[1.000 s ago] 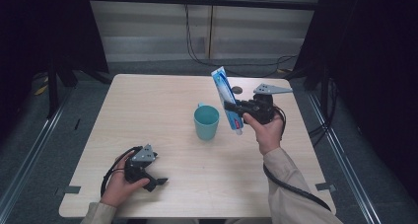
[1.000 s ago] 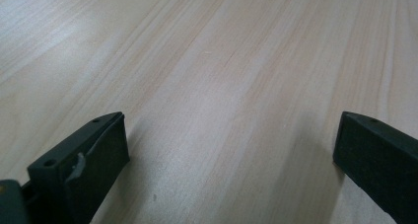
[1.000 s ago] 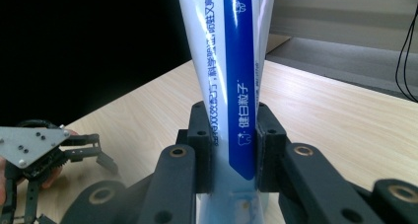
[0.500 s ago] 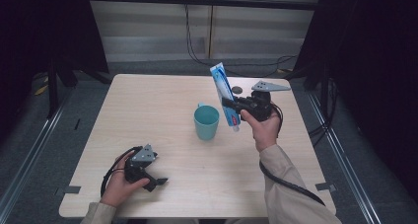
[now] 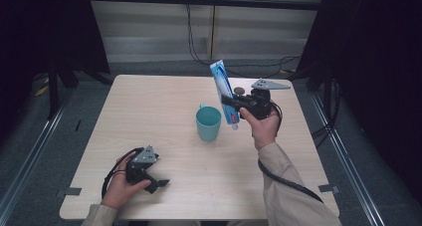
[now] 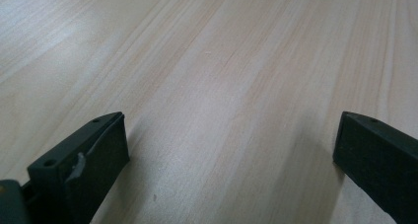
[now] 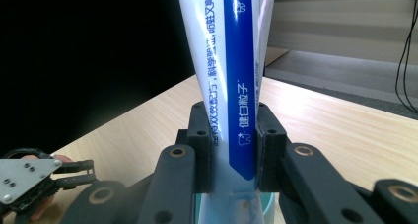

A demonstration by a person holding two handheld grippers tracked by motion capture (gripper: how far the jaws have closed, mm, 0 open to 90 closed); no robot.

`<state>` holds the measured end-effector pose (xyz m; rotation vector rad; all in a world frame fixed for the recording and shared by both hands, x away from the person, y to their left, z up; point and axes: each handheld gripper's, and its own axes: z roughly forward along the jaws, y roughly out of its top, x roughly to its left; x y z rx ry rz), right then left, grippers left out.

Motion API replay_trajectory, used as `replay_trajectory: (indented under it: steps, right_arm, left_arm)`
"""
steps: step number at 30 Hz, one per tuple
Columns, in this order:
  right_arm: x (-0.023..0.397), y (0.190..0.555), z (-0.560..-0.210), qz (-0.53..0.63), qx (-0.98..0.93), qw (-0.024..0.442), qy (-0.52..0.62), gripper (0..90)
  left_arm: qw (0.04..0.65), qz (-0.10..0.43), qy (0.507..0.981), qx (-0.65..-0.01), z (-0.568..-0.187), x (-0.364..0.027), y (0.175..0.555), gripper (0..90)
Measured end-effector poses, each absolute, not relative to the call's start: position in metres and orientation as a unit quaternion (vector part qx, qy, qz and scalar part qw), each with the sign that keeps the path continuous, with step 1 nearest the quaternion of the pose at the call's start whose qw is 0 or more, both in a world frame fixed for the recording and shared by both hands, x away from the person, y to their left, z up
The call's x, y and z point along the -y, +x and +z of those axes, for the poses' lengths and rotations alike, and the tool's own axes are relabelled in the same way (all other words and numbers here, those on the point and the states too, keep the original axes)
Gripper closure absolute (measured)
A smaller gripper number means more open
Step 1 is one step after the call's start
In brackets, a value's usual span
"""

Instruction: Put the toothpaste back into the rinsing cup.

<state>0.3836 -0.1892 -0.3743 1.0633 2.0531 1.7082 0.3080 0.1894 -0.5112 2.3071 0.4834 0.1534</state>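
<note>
Toothpaste tube (image 5: 223, 93) now steeper, jaws clamped (Chinese lettering)

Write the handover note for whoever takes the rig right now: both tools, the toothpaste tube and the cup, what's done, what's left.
Right tool: shut on the toothpaste tube, held above the table, tilted, flat end up, cap end down beside the teal cup.
Left tool: open, nothing between its jaws, resting low over the table's near left part, away from the cup.
Cup: upright near the table's middle.
Done: tube picked up and brought next to the cup.
Left, as it looks: bring the cap end over the cup's mouth, lower the tube in, release. This is a guess from the pose.
</note>
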Motion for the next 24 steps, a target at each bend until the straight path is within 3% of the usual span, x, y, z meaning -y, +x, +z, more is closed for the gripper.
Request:
replay_trajectory:
  steps: [24]
  right_arm:
    - [0.167,0.399,-0.367,0.594,-0.708,0.137,0.358,74.2]
  left_arm:
    - [0.379,0.061,0.904,-0.188,-0.511,-0.189,0.308,0.0]
